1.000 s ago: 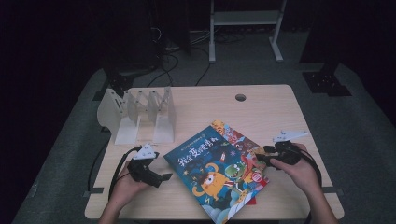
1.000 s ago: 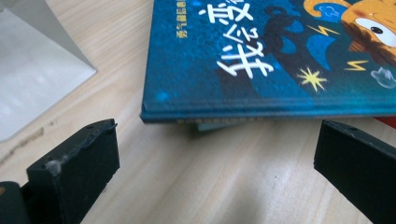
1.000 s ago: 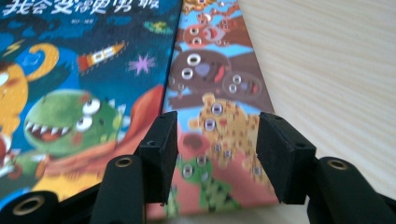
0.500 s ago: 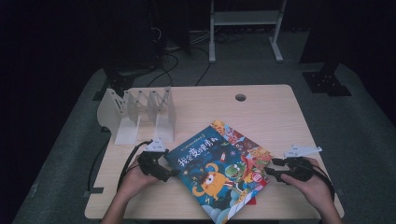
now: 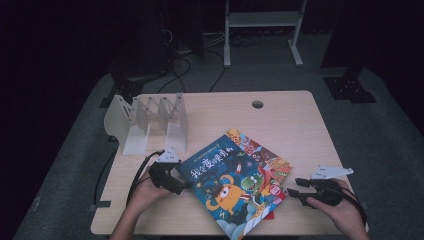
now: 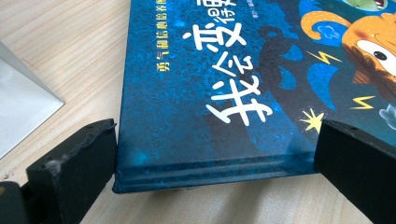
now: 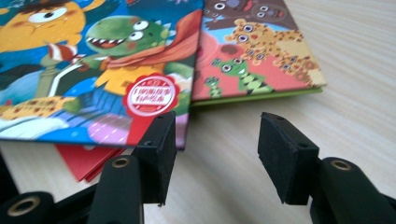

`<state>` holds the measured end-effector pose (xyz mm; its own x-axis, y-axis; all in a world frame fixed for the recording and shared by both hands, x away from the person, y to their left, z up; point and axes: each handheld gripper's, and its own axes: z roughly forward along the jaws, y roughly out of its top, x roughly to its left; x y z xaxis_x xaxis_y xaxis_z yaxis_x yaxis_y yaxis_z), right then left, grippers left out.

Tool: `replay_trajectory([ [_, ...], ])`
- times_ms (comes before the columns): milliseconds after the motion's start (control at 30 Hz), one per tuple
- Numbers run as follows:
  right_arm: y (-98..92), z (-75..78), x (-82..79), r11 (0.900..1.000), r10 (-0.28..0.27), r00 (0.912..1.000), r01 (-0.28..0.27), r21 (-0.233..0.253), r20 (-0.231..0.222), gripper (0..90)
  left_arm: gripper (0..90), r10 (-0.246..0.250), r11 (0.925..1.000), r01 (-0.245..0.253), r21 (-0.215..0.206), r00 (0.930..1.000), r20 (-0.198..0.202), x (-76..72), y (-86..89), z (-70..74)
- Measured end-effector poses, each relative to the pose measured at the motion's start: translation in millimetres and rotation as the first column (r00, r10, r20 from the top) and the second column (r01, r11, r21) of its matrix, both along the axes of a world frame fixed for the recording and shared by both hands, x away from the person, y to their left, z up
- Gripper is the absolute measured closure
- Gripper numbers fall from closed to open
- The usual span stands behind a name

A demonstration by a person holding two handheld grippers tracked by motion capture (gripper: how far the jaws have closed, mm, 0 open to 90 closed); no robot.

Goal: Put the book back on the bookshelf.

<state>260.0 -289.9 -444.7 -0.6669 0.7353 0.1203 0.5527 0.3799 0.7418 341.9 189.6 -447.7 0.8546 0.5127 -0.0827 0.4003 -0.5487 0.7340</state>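
High view: a stack of picture books (image 5: 235, 187) lies flat and askew on the near half of the table (image 5: 295, 125); a white book rack (image 5: 147, 122) stands empty at the far left.
Top book: blue cover (image 6: 233, 88) with an orange monster; at least two more books lie under it, a red-and-green one (image 7: 261, 56) jutting out at the right and a red corner (image 7: 86, 163) below.
Left gripper (image 5: 175, 184): spread wide, holding nothing, its jaws either side of the top book's near corner at the spine edge.
Right gripper (image 5: 296, 190): also parted and empty, low on the table just beside the stack's right edge, one jaw close to the overhang.
Risk, left: closing here would likely pinch only the top cover, so that book would slide or fan open and leave the others behind.
Risk, right: the books are out of line; a push from this side could skew them further or drive the lower ones out.
Risk, lift: a thin corner hold on a heavy hardback may slip.
Change since a second ago: the left gripper has come in from clear of the stack to its corner; the right one has moved back from the book's edge and down towards the table's near side. The books have not shifted.
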Motion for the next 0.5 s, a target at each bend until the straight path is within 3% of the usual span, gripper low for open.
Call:
replay_trajectory([
  [167,1.8,-4.5,-5.7,1.000,0.004,1.0000,-0.004,-0.008,-0.003,46.1,0.0,-0.001,1.0000,0.001,0.000,1.0000,-0.002,0.3,0.1,-0.1],
  [500,1.7,-6.8,6.1,0.999,-0.031,0.9995,0.031,-0.024,-0.004,46.6,0.0,-0.035,0.9994,0.035,-0.004,0.9990,-0.029,-1.1,-2.4,-1.0],
])
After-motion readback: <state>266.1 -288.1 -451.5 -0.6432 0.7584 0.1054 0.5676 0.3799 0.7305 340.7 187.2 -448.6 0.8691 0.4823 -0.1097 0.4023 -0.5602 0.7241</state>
